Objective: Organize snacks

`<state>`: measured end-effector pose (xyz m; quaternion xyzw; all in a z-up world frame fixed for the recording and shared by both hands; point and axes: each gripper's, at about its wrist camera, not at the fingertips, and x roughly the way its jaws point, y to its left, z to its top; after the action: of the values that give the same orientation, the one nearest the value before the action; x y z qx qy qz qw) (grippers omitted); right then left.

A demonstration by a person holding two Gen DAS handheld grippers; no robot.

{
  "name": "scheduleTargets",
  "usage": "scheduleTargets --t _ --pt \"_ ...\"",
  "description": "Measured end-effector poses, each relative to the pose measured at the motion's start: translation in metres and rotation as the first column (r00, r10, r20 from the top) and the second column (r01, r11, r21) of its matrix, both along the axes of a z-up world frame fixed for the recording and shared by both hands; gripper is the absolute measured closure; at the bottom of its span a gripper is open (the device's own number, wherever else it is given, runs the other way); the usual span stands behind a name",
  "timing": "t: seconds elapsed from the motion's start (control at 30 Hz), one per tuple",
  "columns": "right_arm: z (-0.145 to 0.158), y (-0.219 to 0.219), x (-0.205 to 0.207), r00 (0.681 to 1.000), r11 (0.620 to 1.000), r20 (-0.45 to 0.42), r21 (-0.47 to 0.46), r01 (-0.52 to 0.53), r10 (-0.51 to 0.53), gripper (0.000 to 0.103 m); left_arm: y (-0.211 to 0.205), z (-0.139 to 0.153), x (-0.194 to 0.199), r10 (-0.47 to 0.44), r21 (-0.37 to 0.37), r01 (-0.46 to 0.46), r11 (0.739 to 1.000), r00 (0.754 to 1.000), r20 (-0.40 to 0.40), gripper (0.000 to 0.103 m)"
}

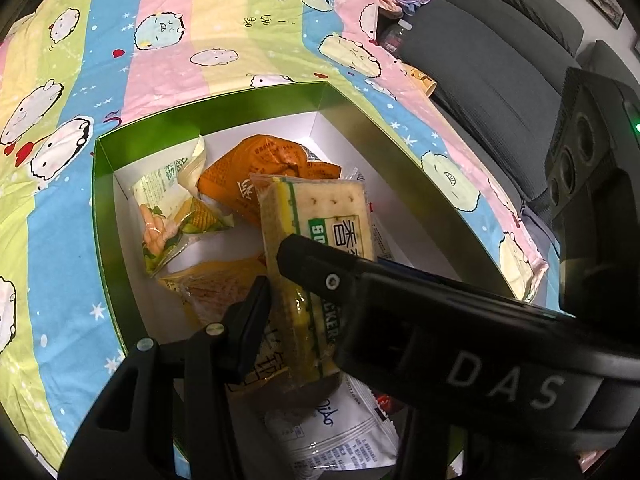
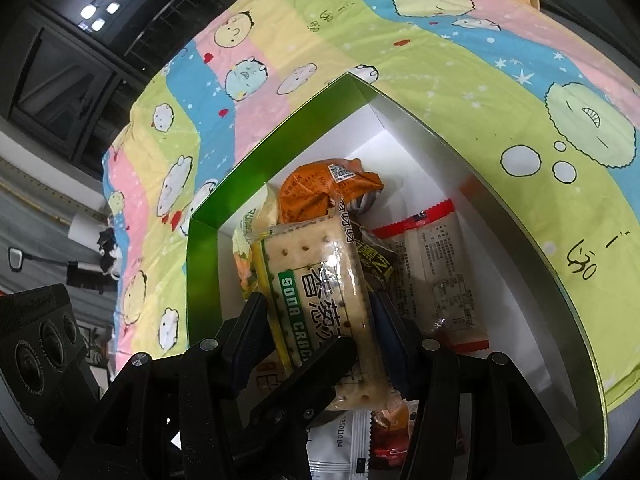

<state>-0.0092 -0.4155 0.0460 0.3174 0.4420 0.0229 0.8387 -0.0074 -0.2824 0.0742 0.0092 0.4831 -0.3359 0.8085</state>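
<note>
— Two grippers are clamping one cracker pack [image 2: 320, 300]?
— Yes, the right gripper [image 2: 316, 336] and left gripper [image 1: 276, 280] are both squeezing it over the green box [image 2: 204, 264], above the snacks lying inside.

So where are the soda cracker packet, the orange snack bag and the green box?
soda cracker packet [image 2: 320, 280]: right wrist view, on its front label.
orange snack bag [image 1: 272, 168]: left wrist view, on its crinkled middle.
green box [image 1: 102, 216]: left wrist view, on its left inner wall.
</note>
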Motion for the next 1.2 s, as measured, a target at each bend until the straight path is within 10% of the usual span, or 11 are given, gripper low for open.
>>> scheduleTargets --t 0.43,0.7,1.2 --pt "0.002 -0.011 -0.008 0.998 0.998 -0.004 -0.005 0.055 -0.055 0.039 -0.003 0.006 -0.004 -0.006 0.02 0.006 1.0 1.0 0.001 0.041" --pt "0.031 -0.016 -0.032 0.985 0.989 0.102 -0.041 0.14 -0.136 0.026 0.02 0.038 -0.017 0.067 0.003 -0.068 0.998 0.992 0.106 0.001" --pt "0.065 -0.002 -0.055 0.969 0.967 0.188 -0.163 0.193 -0.162 0.016 0.054 0.066 -0.031 0.175 0.046 -0.191 0.981 0.956 0.233 0.001"
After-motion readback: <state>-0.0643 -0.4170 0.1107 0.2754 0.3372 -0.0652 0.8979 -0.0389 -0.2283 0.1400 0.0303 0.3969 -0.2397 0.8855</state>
